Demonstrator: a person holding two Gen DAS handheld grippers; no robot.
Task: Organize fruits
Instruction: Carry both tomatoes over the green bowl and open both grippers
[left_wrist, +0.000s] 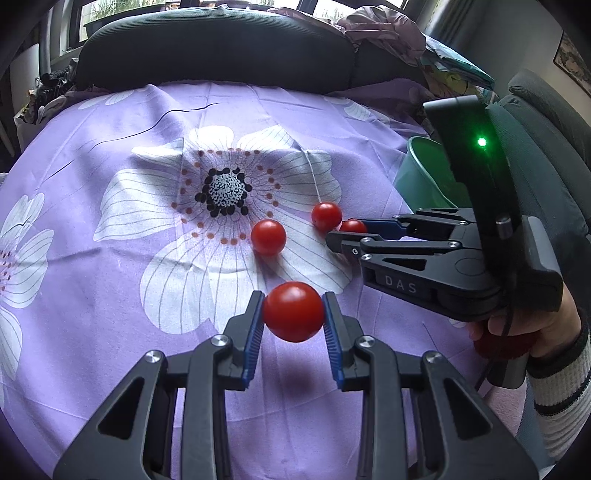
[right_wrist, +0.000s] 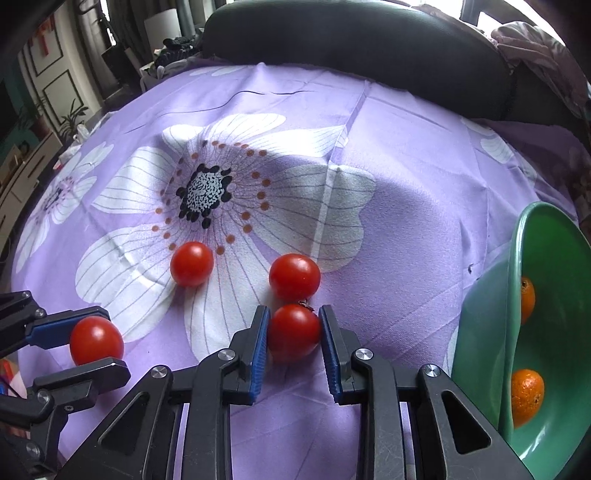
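Both jaw sets are clenched on fruit: the left gripper holds one tomato above the purple floral cloth, the right gripper clamps a second tomato resting on it, beside two loose tomatoes and the green bowl containing oranges.

Four tomatoes lie on the tablecloth; right of them a bowl holds two oranges.

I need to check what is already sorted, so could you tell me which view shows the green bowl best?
The right wrist view: the green bowl shows its inside and two oranges. The left wrist view shows only part of it behind the right tongs.
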